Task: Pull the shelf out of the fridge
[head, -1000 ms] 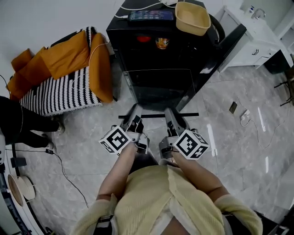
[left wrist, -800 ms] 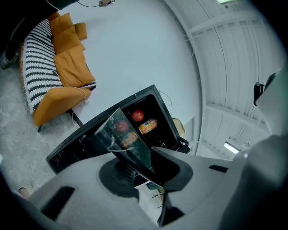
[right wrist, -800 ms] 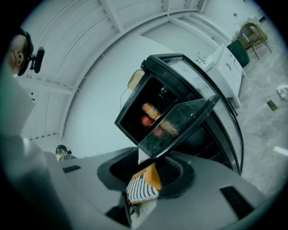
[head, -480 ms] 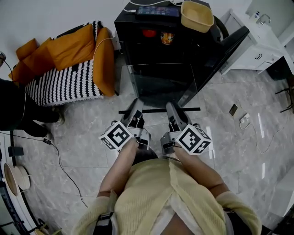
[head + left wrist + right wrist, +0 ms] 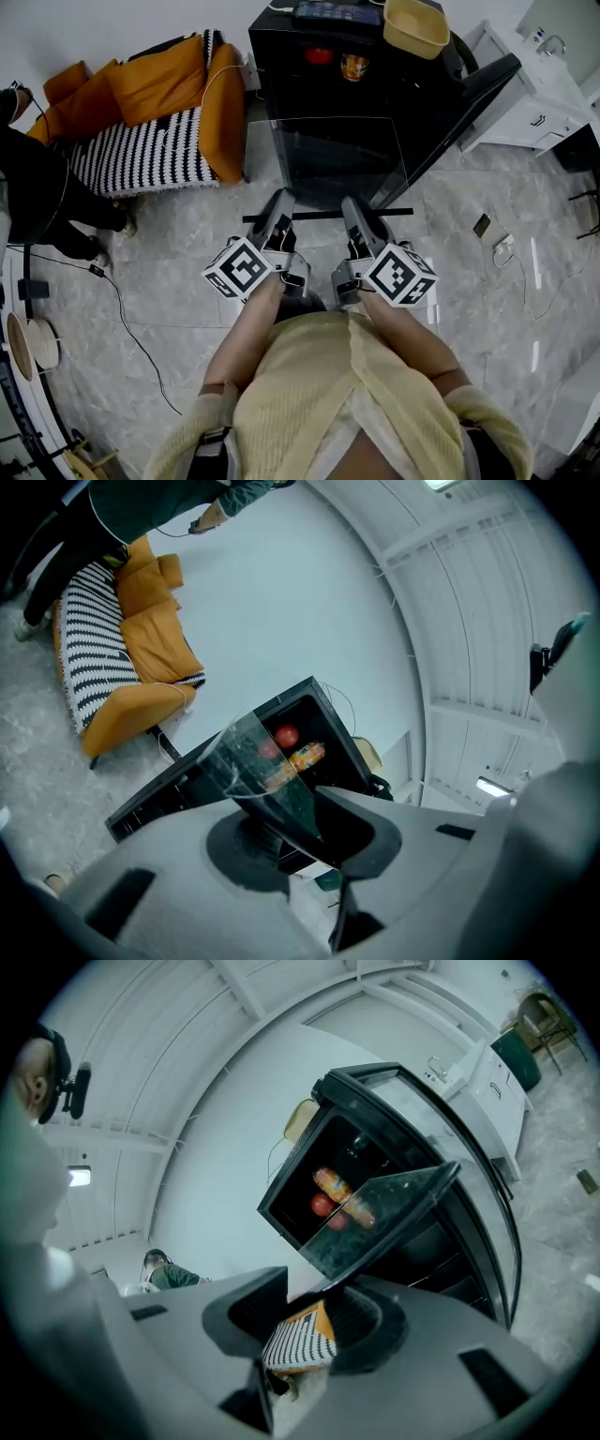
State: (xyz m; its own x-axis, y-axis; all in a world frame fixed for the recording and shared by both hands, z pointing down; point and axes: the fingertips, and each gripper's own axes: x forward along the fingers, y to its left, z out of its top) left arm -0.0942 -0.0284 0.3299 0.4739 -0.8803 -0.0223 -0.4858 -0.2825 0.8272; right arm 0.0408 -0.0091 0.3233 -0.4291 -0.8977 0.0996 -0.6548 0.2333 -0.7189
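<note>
The clear glass shelf with a black front bar hangs level in front of the open black fridge. My left gripper is shut on the bar's left part, my right gripper on its right part. In the left gripper view the shelf runs into the left gripper. In the right gripper view the shelf's edge sits in the right gripper, whose jaws are opening. A red fruit and an orange packet lie inside the fridge.
The fridge door stands open to the right. A beige basin and a flat device lie on the fridge top. An orange-and-striped sofa is at left, a person's dark legs beyond it. White cabinet at right; cables on the floor.
The head view has shifted, so the fridge, shelf and grippers all sit a little higher in it. Both grippers remain on the shelf's front bar.
</note>
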